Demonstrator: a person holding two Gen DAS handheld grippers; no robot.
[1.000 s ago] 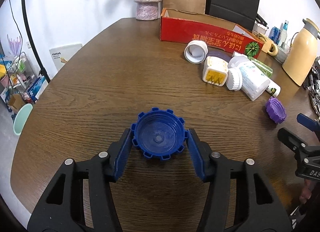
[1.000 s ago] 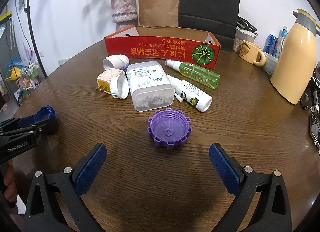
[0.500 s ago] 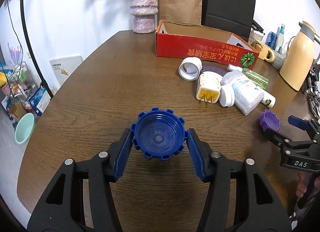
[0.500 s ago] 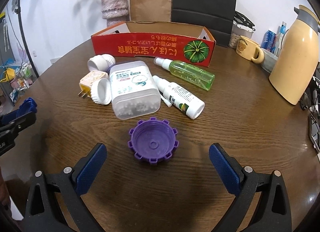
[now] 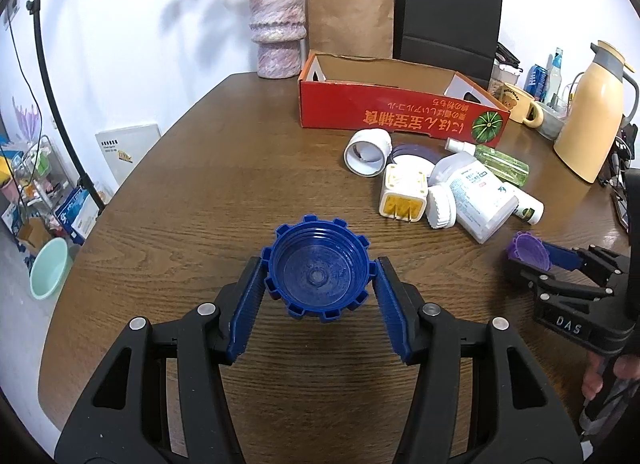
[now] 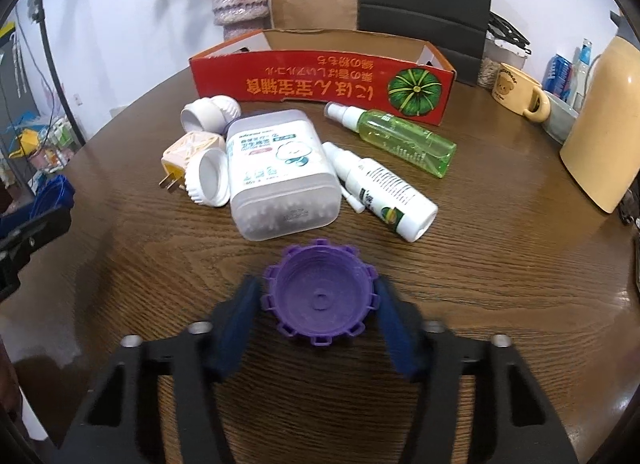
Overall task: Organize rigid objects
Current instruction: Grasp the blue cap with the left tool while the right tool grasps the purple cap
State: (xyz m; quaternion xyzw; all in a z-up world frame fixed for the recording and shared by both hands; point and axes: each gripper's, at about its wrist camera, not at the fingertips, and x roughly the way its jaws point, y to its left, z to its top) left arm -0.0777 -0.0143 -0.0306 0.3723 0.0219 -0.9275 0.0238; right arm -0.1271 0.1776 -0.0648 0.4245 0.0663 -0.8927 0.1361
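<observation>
the left gripper (image 5: pixel 318 276) is clamping a blue notched cap (image 5: pixel 318 269) between its blue pads (image 5: pixel 248 296), open side facing the camera, above the wooden table (image 5: pixel 192 200). the right gripper (image 6: pixel 318 296) is pinching a purple notched cap (image 6: pixel 320 292) the same way (its fingers are blurred), just in front of a clear cotton-swab box (image 6: pixel 280 176). beyond are lying a white spray bottle (image 6: pixel 380 188), a green spray bottle (image 6: pixel 394 136), a plug adapter (image 6: pixel 186 156) and white caps (image 6: pixel 210 178). farthest is standing the red cardboard box (image 6: pixel 320 82).
</observation>
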